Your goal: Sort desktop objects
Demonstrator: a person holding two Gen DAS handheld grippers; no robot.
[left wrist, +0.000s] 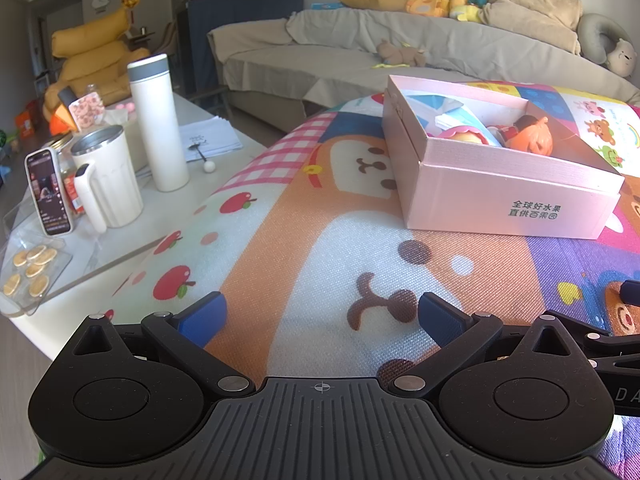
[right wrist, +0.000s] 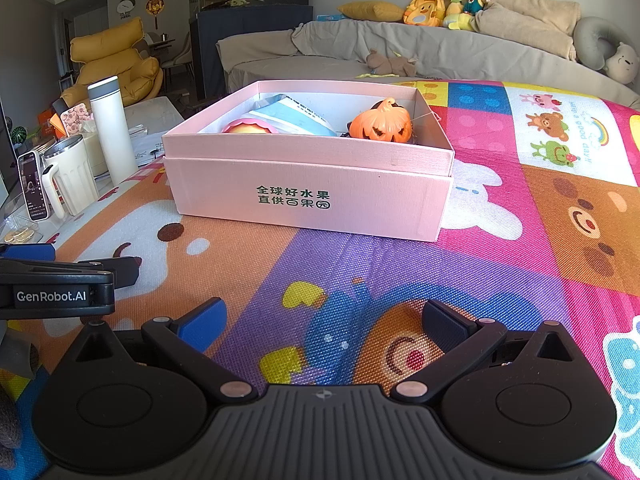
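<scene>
Both tools (left wrist: 322, 312) (right wrist: 324, 320) hover spread above the mat (right wrist: 280, 264).

A pink box (right wrist: 308, 184) sits on a bright cartoon mat (right wrist: 520, 240). Inside the box are an orange pumpkin toy (right wrist: 381, 122), a blue and white packet (right wrist: 296, 118) and a round pink thing (right wrist: 246, 127). The right hand-held gripper (right wrist: 324, 320) is low in front, wide open with nothing in it. The left hand-held gripper (right wrist: 60, 276) pokes in from the left edge. A tall white bottle (right wrist: 112, 130), a white cup (right wrist: 72, 174) and a phone (right wrist: 34, 186) stand to the left of the box.
</scene>
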